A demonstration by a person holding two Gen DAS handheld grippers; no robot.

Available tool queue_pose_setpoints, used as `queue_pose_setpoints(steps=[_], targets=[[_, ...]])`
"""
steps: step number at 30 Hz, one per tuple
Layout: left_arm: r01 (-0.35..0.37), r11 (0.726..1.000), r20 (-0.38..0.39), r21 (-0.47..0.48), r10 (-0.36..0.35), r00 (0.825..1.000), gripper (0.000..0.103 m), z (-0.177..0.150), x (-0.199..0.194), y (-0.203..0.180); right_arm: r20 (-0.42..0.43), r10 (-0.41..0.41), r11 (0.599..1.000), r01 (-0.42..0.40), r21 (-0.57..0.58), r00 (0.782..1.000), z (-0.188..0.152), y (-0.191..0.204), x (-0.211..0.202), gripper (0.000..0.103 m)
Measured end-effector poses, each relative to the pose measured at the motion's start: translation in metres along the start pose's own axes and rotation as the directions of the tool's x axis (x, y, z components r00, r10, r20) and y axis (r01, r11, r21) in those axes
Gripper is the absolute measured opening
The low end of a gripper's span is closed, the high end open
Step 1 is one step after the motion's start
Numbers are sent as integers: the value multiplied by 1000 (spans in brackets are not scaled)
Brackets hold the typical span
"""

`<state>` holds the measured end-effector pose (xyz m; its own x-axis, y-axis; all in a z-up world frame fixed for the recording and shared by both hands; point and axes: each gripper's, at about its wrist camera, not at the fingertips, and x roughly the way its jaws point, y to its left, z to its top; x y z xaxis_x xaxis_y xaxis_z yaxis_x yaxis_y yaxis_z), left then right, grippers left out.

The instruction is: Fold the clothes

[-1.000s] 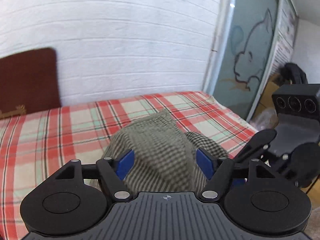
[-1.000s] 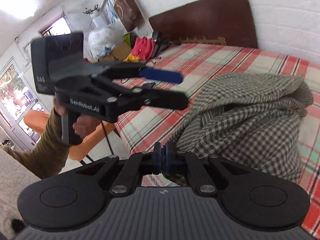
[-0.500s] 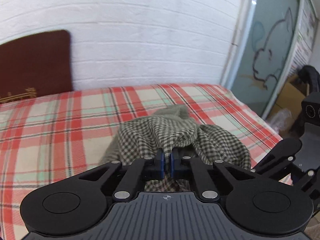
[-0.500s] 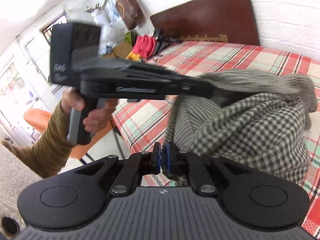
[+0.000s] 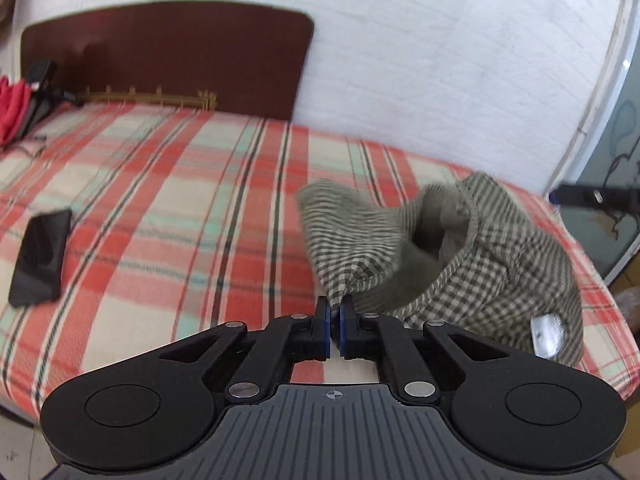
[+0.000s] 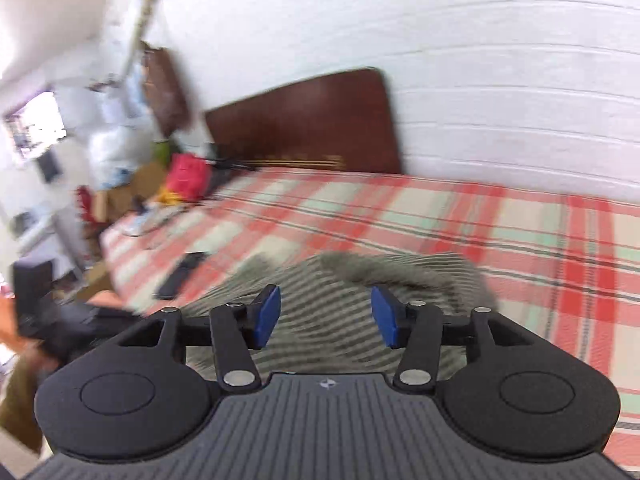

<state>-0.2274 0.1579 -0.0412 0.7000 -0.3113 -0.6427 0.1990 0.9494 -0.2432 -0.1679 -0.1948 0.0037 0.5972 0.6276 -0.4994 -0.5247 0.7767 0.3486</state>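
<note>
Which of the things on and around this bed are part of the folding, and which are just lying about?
Part of the job:
checked garment
left gripper, shut on the cloth
right gripper, open above it
plaid bed

Lying about:
black phone
red cloth
brown headboard
</note>
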Motion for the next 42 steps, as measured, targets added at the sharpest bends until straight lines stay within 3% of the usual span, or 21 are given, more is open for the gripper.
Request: queue_pose_setpoints(steps=[7,9,15,18,19,20,21,22,28,34,37,42], targets=[[36,998,-54,56,-33,998,0,-29,-4,-15,-100,-84,996,86,14,991,27,-28,50,68],[41,998,-48,44,-38,998,0,-31,-7,-13,-153,-94,991,107,76,984,31,-42,62,74],[46,999,-69,18,-45,997,0,-32,1,-3,-224,-154,984,169,47,962,24,-59,85,85],[49,999,-80,9,-48,996,0,-32,4,0,-263,-125,988,145,59,957,17,-65,93,87],[49,999,-82,7,-48,995,0,-32,5,0,-274,-109,989,132,69,956,15,-67,94,75],[48,999,-84,5,-48,995,0,-32,6,0,-284,-93,990,119,78,954,13,-68,96,32],[48,999,-86,2,-48,995,0,-32,6,0,-291,-78,990,109,92,953,11,-69,97,14],[48,999,-88,0,-48,995,0,-32,7,0,-284,-70,989,103,102,956,12,-69,94,10],[51,998,-85,35,-48,995,0,-29,1,-7,-118,-42,996,51,76,992,25,-46,29,7],[74,994,-109,75,-66,992,0,-37,-4,-18,8,-4,996,3,84,1000,-3,-21,-72,7],[105,990,-139,94,-92,986,0,-46,-1,-24,5,-22,990,21,139,1000,-36,-19,-102,7],[140,987,-210,80,-121,970,0,-64,14,-24,-122,-41,936,81,342,992,-106,-49,-95,7]])
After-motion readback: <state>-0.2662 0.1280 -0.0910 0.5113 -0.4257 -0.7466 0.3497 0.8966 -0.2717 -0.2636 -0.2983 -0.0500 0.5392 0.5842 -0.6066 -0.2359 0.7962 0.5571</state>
